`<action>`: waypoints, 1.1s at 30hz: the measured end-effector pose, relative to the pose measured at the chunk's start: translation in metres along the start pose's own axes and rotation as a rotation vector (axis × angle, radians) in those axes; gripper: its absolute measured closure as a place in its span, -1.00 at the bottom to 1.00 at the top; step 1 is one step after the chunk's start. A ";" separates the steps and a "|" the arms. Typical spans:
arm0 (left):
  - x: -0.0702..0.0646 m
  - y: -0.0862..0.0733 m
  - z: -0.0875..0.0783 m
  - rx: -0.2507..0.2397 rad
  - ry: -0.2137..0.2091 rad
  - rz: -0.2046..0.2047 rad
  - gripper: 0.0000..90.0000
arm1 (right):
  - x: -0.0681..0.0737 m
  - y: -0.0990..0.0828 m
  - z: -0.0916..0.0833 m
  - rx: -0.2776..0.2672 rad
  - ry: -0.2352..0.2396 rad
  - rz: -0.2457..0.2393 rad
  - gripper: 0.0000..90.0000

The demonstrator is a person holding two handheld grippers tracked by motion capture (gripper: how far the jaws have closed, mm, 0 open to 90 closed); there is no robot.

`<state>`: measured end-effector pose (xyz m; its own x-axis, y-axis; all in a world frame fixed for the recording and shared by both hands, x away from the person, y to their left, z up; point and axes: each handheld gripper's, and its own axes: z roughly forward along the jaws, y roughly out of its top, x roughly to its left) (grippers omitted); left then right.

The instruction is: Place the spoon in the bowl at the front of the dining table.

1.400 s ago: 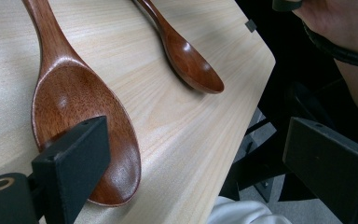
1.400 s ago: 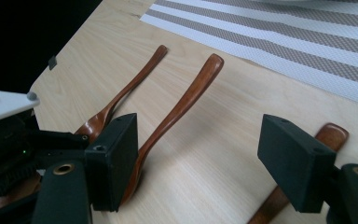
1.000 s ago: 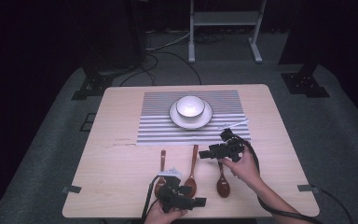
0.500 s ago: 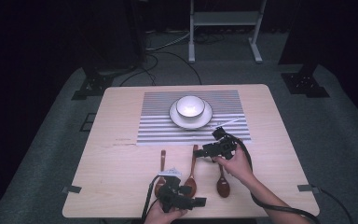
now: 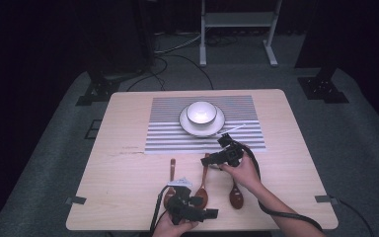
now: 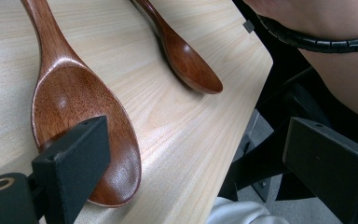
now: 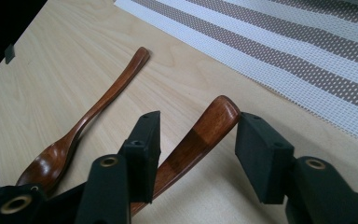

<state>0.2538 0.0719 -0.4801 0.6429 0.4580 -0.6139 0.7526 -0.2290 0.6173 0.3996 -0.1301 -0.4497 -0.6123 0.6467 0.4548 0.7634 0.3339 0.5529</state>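
- The right gripper (image 5: 211, 159) is held by the right hand (image 5: 243, 170), the forearm running to five o'clock. Its jaws point to nine o'clock and have just been closing, with a gap left between them.
- The left gripper (image 5: 212, 213) sits low in the left hand (image 5: 173, 228), jaws wide apart, pointing to three o'clock.

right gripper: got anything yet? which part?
Nothing gripped yet. The right gripper straddles the handle tip of the middle wooden spoon, and its jaws have just been closing around it with gaps left on both sides. The left gripper is open, holding nothing.
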 end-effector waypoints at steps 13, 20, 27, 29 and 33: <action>0.000 0.001 0.000 0.003 0.000 -0.004 -0.86 | 0.000 0.000 0.001 -0.015 -0.004 0.023 0.40; 0.002 0.004 -0.006 -0.020 -0.005 -0.023 -0.86 | -0.001 0.001 -0.007 -0.043 0.006 0.050 0.58; 0.003 0.011 -0.020 -0.086 0.019 -0.009 -0.87 | -0.007 0.004 -0.026 -0.082 0.071 0.115 0.76; 0.004 0.011 -0.021 -0.091 0.021 -0.011 -0.87 | -0.008 0.004 -0.029 -0.092 0.083 0.123 0.78; 0.007 0.013 -0.025 -0.095 0.040 -0.011 -0.87 | -0.014 0.007 -0.044 -0.142 0.143 0.179 0.84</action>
<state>0.2640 0.0932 -0.4643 0.6269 0.4948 -0.6018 0.7415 -0.1419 0.6558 0.4047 -0.1667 -0.4214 -0.5004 0.5799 0.6429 0.8320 0.1167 0.5423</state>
